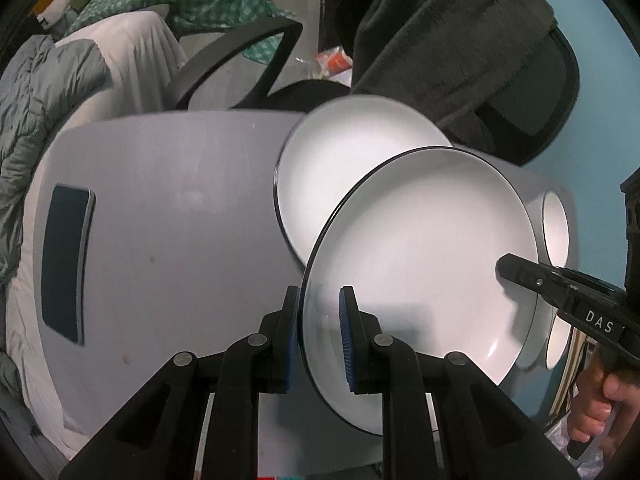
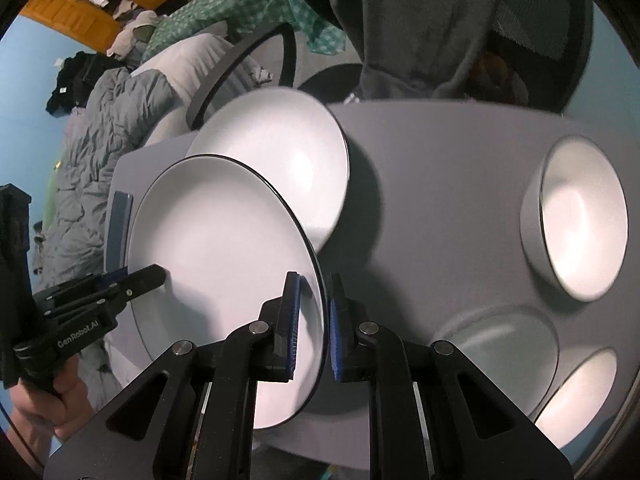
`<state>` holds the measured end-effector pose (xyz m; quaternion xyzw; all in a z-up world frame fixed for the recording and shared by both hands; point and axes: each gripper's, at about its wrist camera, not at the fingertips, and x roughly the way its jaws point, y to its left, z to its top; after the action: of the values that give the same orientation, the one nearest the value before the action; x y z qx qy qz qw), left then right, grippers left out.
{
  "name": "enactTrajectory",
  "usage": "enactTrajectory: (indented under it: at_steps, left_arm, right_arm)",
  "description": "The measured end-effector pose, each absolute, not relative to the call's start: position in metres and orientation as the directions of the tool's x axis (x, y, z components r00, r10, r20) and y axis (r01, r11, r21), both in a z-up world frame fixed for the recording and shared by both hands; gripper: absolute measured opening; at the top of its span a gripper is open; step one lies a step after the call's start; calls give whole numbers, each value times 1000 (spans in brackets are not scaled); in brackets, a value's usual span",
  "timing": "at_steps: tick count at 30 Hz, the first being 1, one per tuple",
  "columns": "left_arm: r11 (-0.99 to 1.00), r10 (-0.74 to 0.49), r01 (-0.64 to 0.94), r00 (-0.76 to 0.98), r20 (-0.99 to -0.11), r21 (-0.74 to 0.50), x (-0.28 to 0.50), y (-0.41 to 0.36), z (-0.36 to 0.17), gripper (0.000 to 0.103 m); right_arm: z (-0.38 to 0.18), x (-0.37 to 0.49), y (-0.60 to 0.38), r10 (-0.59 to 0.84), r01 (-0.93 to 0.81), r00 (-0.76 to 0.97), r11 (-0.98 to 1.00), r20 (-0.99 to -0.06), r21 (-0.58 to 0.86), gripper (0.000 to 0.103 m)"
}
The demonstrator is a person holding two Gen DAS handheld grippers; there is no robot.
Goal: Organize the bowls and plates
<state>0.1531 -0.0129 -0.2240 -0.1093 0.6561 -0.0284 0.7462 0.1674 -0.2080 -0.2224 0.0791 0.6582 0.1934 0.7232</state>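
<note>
A white plate with a dark rim is held tilted above the grey table. My left gripper is shut on its left rim, and it also shows in the right wrist view. My right gripper is shut on the opposite rim, and it also shows in the left wrist view. A second white plate lies on the table just beyond, partly hidden by the held plate. Three white bowls stand at the table's right side.
A dark phone lies on the table's left part. A black office chair draped with a dark robe stands behind the table. A bed with a grey duvet is to the left.
</note>
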Motion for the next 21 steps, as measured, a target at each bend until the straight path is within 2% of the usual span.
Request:
enactTrajectory:
  at_steps: [9, 21]
  left_arm:
    - [977, -156, -124, 128, -979, -172, 196, -5, -237, 19]
    - [979, -121, -151, 91, -988, -134, 214, 2, -255, 20]
  right_arm:
    - [-233, 210, -196, 393, -174, 36, 908, -919, 381, 13]
    - [-254, 245, -192, 391, -159, -19, 907, -920, 389, 14]
